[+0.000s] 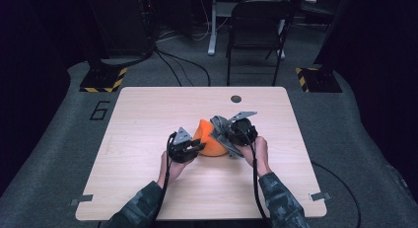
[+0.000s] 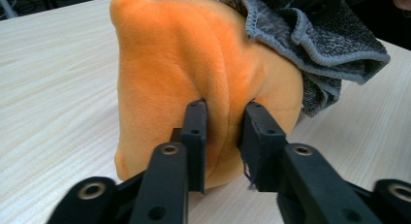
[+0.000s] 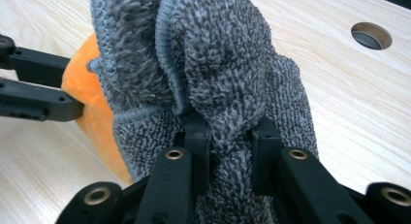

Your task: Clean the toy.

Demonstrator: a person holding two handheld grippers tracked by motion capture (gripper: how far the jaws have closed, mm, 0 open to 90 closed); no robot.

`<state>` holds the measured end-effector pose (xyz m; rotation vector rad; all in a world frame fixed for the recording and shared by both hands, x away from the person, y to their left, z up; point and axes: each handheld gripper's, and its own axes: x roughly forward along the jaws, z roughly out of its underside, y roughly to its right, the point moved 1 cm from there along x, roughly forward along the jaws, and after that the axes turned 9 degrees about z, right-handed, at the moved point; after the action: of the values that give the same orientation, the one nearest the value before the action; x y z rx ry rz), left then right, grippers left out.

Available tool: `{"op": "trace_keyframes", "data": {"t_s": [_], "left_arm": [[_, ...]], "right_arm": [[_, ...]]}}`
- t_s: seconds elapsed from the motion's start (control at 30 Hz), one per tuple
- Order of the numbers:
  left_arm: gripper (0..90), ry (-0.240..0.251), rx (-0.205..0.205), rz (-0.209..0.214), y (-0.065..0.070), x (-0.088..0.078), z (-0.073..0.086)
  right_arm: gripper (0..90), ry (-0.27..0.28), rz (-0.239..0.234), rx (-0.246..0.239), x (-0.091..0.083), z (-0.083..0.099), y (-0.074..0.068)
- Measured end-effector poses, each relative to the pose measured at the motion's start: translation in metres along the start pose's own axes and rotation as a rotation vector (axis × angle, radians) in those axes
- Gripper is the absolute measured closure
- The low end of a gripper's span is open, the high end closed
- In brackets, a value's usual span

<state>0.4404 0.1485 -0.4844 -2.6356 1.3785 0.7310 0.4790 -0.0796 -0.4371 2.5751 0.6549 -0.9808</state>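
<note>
Left gripper [image 2: 223, 132] jaws narrow, pinching a fold of the orange cloth [image 2: 194, 78]. Beyond it, right gripper [image 3: 228, 141] jaws clamp the grey towel [image 3: 213, 54]. Lift towel slowly, orange cloth anchored on worktop [image 2: 53, 98].

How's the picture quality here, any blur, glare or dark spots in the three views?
High view: table evenly lit, surroundings dark, image soft. Left gripper view: orange plush sharp, no glare, the near jaws slightly soft. Right gripper view: grey towel crisp, lower fold shadowed.

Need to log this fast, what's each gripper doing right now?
Left gripper: closed on a fold of the orange plush.
Right gripper: closed on the bunched grey towel.
</note>
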Motion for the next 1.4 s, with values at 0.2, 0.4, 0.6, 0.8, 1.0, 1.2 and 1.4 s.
{"op": "trace_keyframes", "data": {"t_s": [0.2,0.4,0.6,0.8,1.0,1.2,1.4], "left_arm": [[51.7,-0.013,0.022,-0.033,0.001,-0.001,-0.001],[43.7,-0.052,0.063,-0.052,0.005,0.003,0.0],[41.3,-0.061,0.086,-0.069,0.007,0.007,0.001],[51.8,-0.065,0.094,-0.082,0.006,0.009,0.004],[67.2,-0.065,0.091,-0.079,0.004,0.01,0.006],[77.3,-0.059,0.091,-0.078,0.003,0.009,0.006],[77.4,-0.054,0.08,-0.068,0.003,0.009,0.006]], "right_arm": [[74.7,-0.003,0.009,0.021,0.003,0.002,0.005],[74.7,0.0,0.014,0.023,0.004,0.002,0.006],[74.7,0.001,0.012,0.029,0.004,0.002,0.004],[74.7,0.008,0.015,0.016,0.004,0.001,0.002],[74.7,0.014,0.014,0.009,0.004,0.0,0.002],[75.0,0.035,0.017,0.021,-0.003,-0.003,0.002],[75.0,0.128,-0.022,-0.027,-0.021,-0.016,-0.024]]}}
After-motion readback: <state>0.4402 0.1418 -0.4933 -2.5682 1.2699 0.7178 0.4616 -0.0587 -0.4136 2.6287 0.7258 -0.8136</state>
